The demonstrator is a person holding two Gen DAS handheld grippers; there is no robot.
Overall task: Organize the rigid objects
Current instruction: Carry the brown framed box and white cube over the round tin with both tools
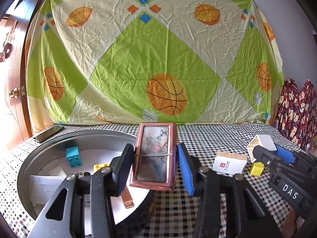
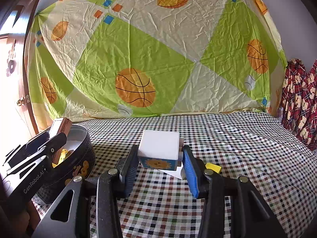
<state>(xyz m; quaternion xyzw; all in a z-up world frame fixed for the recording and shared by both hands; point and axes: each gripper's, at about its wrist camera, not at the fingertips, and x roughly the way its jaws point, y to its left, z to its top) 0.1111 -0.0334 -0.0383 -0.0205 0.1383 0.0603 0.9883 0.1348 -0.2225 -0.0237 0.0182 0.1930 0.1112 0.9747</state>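
Left gripper [image 1: 155,164]: clamped on an upright copper-framed box [image 1: 154,155], frame centre, above the round tin [image 1: 23,170] at lower left.
Right gripper [image 2: 160,166]: closed around a white block [image 2: 158,145], centre frame, over the checkered surface [image 2: 247,158].

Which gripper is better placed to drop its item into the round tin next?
Left. The left gripper holds the brown box at the round tin's rim; the right gripper, around the white block, is over the cloth.

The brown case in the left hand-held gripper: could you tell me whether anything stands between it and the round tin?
Nothing visible does. The brown case, held in the left hand-held gripper, hangs over the round tin's near rim, open space beneath.
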